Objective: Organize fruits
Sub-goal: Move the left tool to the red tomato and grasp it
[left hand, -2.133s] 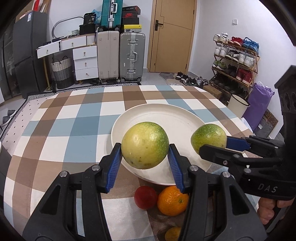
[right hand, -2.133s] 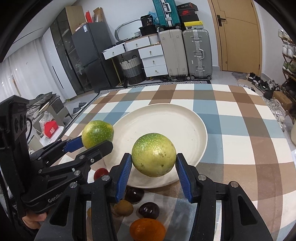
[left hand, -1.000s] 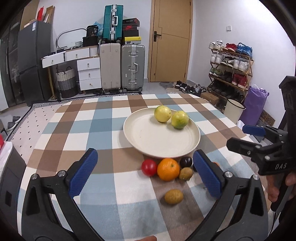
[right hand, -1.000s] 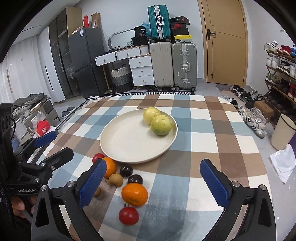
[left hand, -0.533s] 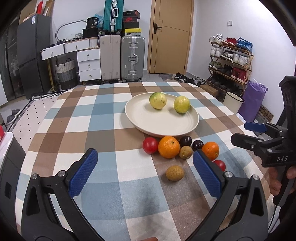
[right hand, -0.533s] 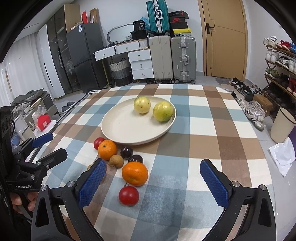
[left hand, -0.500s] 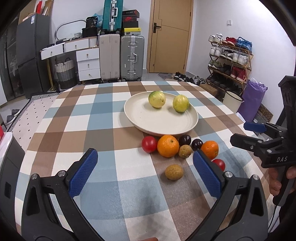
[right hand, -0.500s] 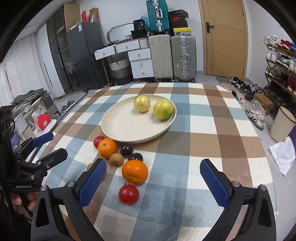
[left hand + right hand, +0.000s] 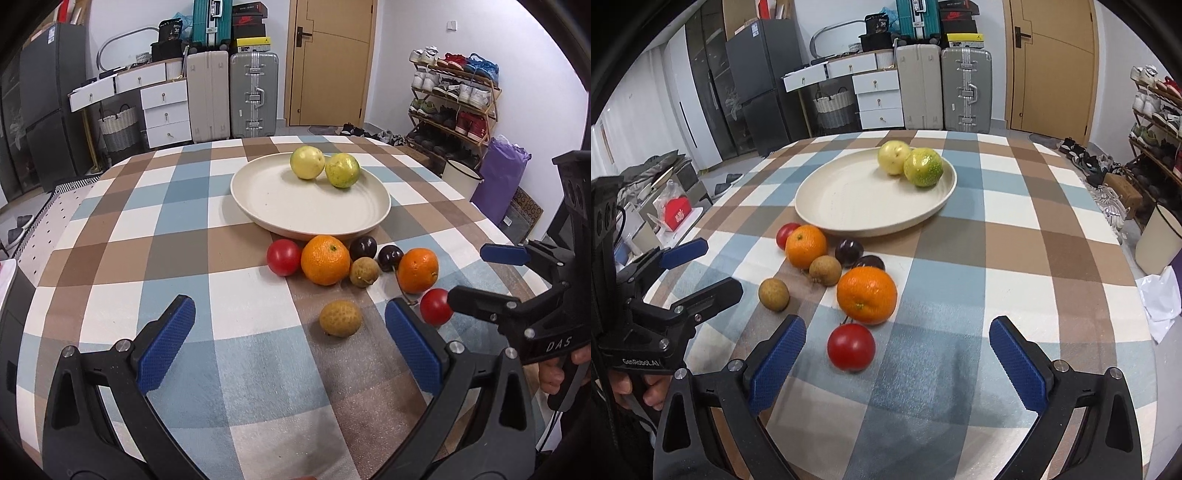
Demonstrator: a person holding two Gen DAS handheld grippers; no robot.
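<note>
The cream plate (image 9: 258, 214) holds two green-yellow fruits (image 9: 306, 167) touching at its two o'clock rim, other round fruits (image 9: 866, 294) cluster at its six o'clock, and both the left gripper (image 9: 291, 341) and the right gripper (image 9: 897, 354) gape empty.

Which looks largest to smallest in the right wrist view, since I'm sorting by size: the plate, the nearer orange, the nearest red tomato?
1. Plate
2. Nearer orange
3. Nearest red tomato, though its nearness to the camera flatters it.
</note>
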